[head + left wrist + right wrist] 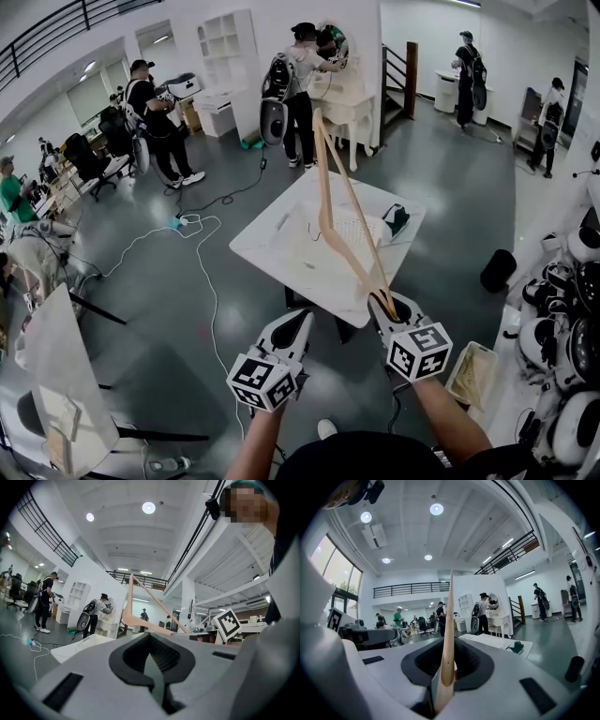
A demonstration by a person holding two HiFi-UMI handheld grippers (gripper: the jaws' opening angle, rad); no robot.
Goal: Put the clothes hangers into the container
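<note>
While the right gripper (382, 305) pinched a wooden hanger (352, 202) by the tip of one arm, the rest of the hanger stood up and away from it, high over the white table (258, 248) and the shallow white container (281, 225) on it. The right gripper view showed the wood (449, 644) clamped between the dark pads of that gripper (445, 677). The left gripper (298, 321) hung beside it, its jaws pressed together on nothing, as its own view (152, 660) confirmed, with the hanger (154, 598) rising ahead of it.

The hold looked the weak point. With so much of the hanger beyond the pinch, its weight could have turned the smooth wood in the pads or pulled it free, dropping it short of the container or onto the floor. On the way down the hook might have caught the container's rim and tipped the hanger out over the table edge. A small green object (397, 220) near the far corner could have been knocked by the swinging end. The idle left gripper offered no support
</note>
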